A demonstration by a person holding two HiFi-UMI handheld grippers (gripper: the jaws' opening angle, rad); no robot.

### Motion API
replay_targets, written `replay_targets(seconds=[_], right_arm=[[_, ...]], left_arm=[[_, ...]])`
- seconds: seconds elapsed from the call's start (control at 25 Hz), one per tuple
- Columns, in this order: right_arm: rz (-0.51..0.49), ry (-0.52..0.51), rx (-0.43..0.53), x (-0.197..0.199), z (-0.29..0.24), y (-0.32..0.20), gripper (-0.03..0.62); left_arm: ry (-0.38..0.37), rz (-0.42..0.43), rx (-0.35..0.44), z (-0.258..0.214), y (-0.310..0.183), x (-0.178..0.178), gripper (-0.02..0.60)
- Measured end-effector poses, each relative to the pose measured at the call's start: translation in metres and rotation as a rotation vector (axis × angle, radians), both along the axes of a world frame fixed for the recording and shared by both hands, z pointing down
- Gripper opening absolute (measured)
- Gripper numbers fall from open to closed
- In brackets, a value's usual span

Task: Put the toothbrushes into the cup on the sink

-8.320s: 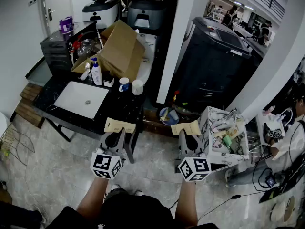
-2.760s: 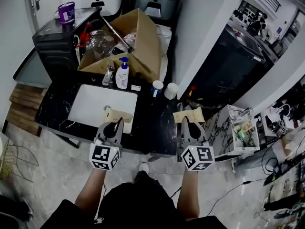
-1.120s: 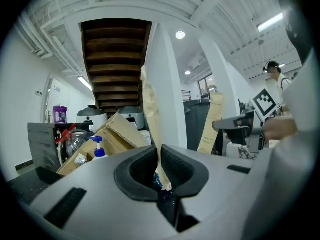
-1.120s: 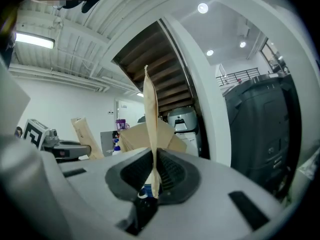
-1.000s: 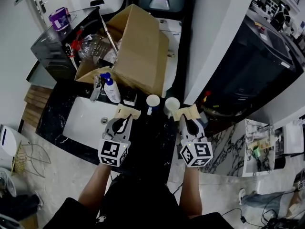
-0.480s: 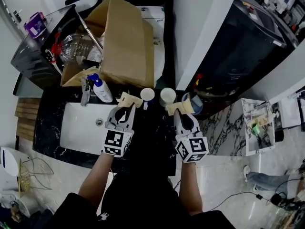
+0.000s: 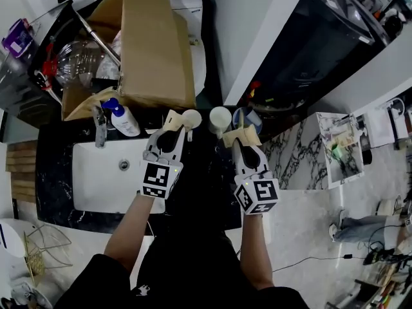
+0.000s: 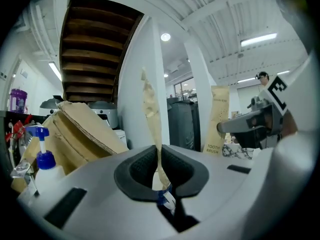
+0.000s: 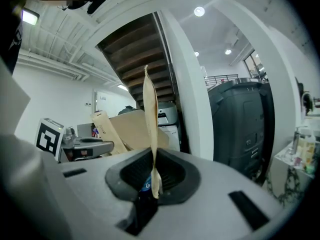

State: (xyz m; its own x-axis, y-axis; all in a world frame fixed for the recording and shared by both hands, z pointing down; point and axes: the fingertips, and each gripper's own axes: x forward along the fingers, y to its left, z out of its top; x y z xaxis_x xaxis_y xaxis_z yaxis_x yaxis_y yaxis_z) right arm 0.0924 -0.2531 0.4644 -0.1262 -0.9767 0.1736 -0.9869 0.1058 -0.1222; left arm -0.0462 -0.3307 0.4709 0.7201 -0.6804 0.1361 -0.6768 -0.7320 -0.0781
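Matt brown paper toothbrush packets, rough matt cardboard box, glossy black veined counter, smooth white sink, shiny metal tap

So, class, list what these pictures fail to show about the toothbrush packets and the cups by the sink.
- Toothbrushes themselves: hidden in every view, wrapped by the left packet and the right packet.
- Print on the left packet: the left gripper view shows it edge-on, and the head view shows it too small.
- Insides of the left cup and right cup: too small in the head view, and neither gripper view shows them.
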Motion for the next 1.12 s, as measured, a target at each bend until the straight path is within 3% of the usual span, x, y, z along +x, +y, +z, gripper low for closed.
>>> replay_targets(seconds=[0.4,1.12], right_arm=[[0.052,-0.015,-0.027,-0.003,0.008,-0.002,0.025],[0.075,-0.004,-0.1,0.0,0.037,-0.003,0.025]], left_arm=[[0.056,0.011,-0.053,0.022,-0.03,0.006,0.026],[0.027,0.035,-0.159,0.077,-0.046,0.02,0.026]])
